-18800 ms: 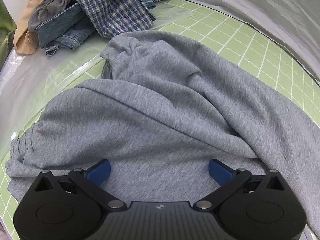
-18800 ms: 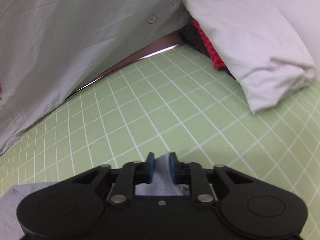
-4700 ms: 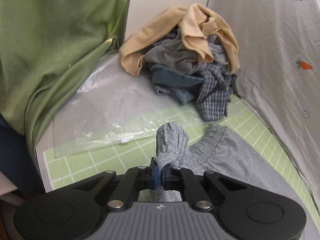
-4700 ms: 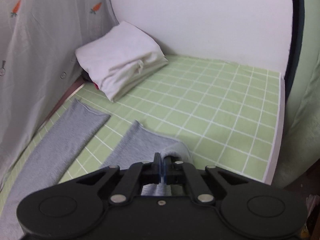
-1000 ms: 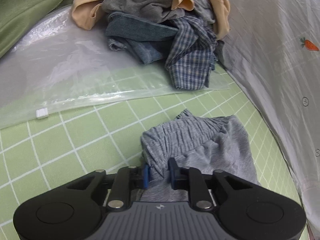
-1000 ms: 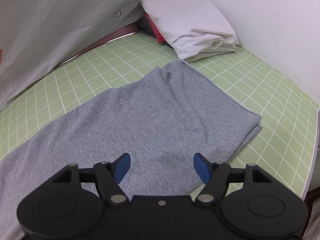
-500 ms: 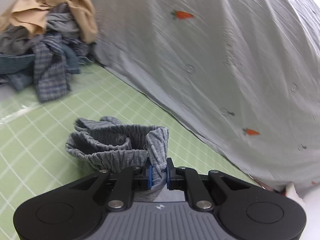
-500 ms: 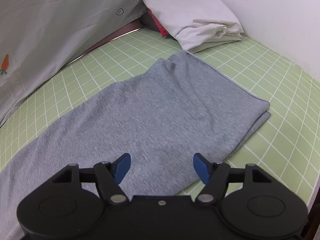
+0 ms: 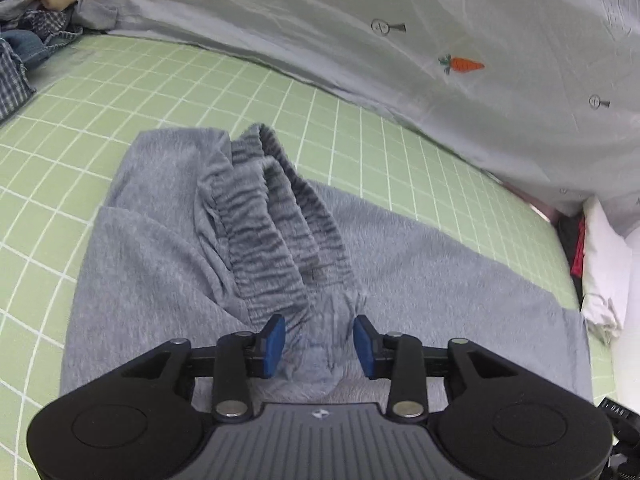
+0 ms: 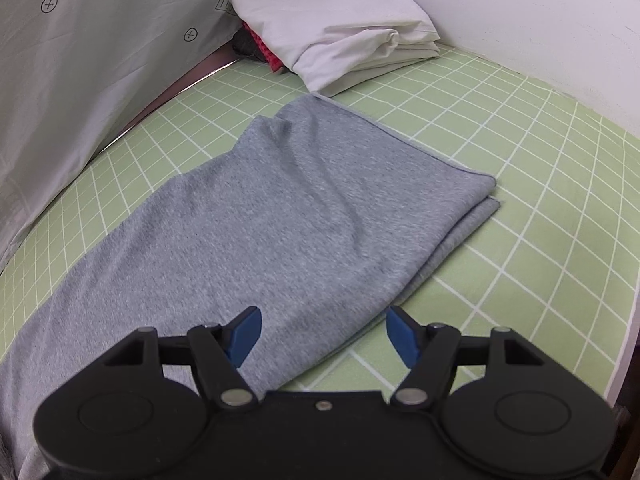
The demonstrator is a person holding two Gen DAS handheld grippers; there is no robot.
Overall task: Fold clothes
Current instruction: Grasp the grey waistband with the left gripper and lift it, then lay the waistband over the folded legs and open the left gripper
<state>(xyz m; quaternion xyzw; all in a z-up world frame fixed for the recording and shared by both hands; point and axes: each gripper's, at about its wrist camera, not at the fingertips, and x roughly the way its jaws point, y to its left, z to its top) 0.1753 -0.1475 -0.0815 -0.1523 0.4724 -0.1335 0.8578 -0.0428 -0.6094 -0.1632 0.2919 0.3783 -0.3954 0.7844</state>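
Grey sweatpants (image 9: 420, 280) lie on the green grid mat (image 9: 120, 92). Their ribbed elastic waistband (image 9: 276, 220) is folded over onto the legs and bunched in front of my left gripper (image 9: 319, 344). The left jaws are partly open, with waistband fabric lying loose between the blue pads. In the right wrist view the doubled grey legs (image 10: 280, 208) lie flat, leg ends to the right. My right gripper (image 10: 324, 338) is wide open and empty, just above the near edge of the legs.
A folded white cloth (image 10: 336, 20) sits on red and dark items at the back corner; it also shows in the left wrist view (image 9: 604, 264). A carrot-print sheet (image 9: 440, 40) hangs along the back. A pile of clothes (image 9: 20, 56) lies far left.
My left gripper carried the waistband over onto the legs, set it down, and its jaws opened. The right gripper stayed open and shifted slightly over the legs.
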